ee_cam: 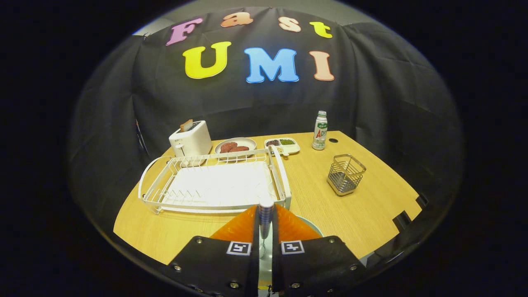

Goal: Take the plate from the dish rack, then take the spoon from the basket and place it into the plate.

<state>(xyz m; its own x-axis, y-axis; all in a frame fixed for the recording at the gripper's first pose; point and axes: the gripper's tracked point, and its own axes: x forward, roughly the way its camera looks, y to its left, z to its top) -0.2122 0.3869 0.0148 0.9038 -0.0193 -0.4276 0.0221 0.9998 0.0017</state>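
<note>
Both jaws of the gripper point(266, 225) tight on the upright spoon point(266, 218), plate point(311, 226) just beneath.

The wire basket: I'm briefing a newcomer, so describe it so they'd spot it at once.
On the wooden table, look beside the big white dish rack, on the side where the drink bottle stands at the back. The wire basket stands alone there, beyond the gripper, whose fingers clamp a spoon handle. It is the only bare-metal open mesh cup.

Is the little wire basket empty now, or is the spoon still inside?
Empty, as far as it shows: the wire basket holds nothing. The gripper is shut on the spoon, upright between its fingers above the plate.
</note>
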